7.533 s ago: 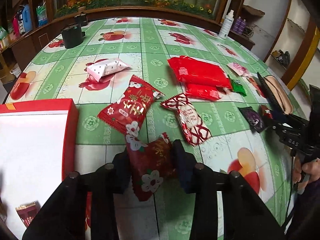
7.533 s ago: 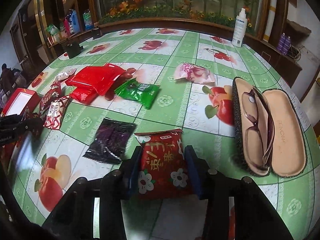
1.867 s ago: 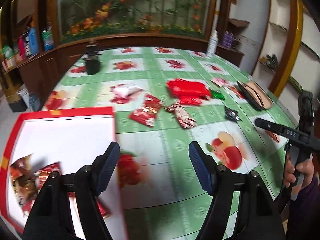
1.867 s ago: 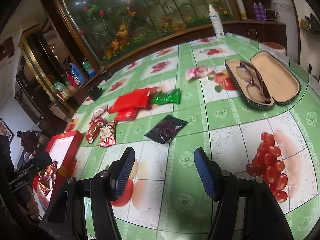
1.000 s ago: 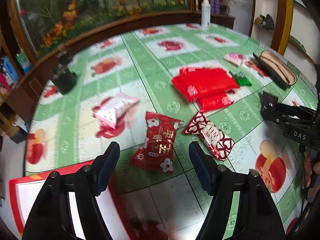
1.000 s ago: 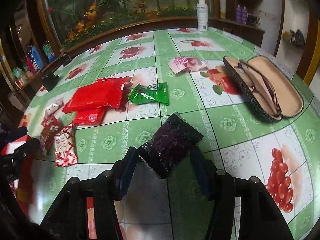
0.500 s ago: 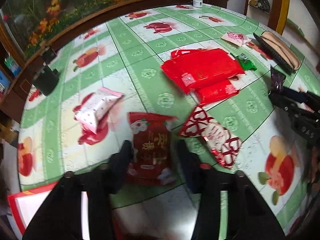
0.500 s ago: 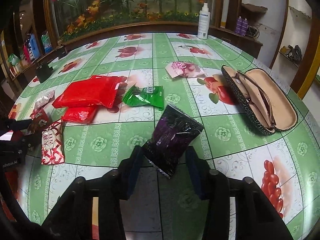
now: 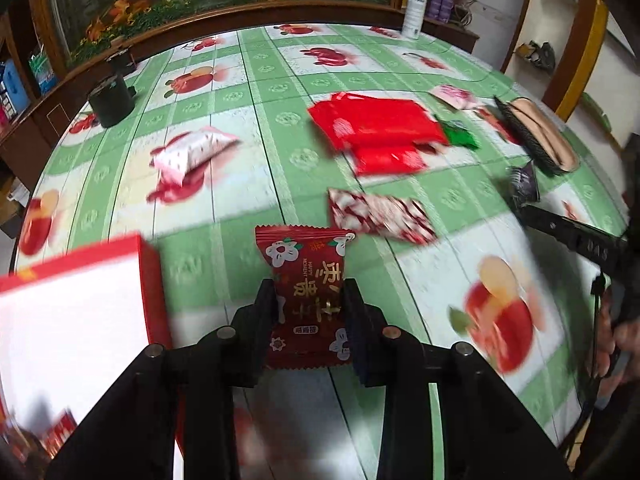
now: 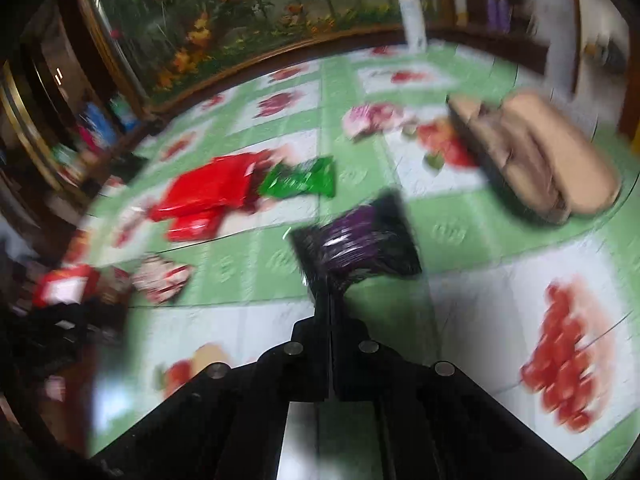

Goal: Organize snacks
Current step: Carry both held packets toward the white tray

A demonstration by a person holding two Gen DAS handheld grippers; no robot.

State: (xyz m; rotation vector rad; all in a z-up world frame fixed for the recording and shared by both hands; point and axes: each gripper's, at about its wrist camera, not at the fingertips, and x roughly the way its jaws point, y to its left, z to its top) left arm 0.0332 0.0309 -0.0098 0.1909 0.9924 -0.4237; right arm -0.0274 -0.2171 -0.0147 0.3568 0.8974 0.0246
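— Fingers first: how are they being held?

— On the left gripper [image 9: 310, 312] the jaws are closing, and the dark red snack packet [image 9: 307, 296] is being pinched between them, its far end sticking out past the pads. On the right gripper [image 10: 330, 300] the fingers are being pressed together on a near corner of the dark purple packet [image 10: 358, 240], which is being crumpled at the pinch.

— Where is everything lying, left to right?

— At near left the red box [image 9: 150, 276] is being kept open, with a few packets dimly showing inside. Farther right, a red-and-white packet [image 9: 380, 212], the big red packets [image 9: 376, 128] and a green packet [image 10: 300, 180] are being left on the green tablecloth [image 9: 240, 200]; at far right the glasses case [image 10: 552, 160] is lying open.

— Which step is in hand?

— Judging by this, two snacks are being picked up at once. Next, both would need carrying left over the box and releasing there.
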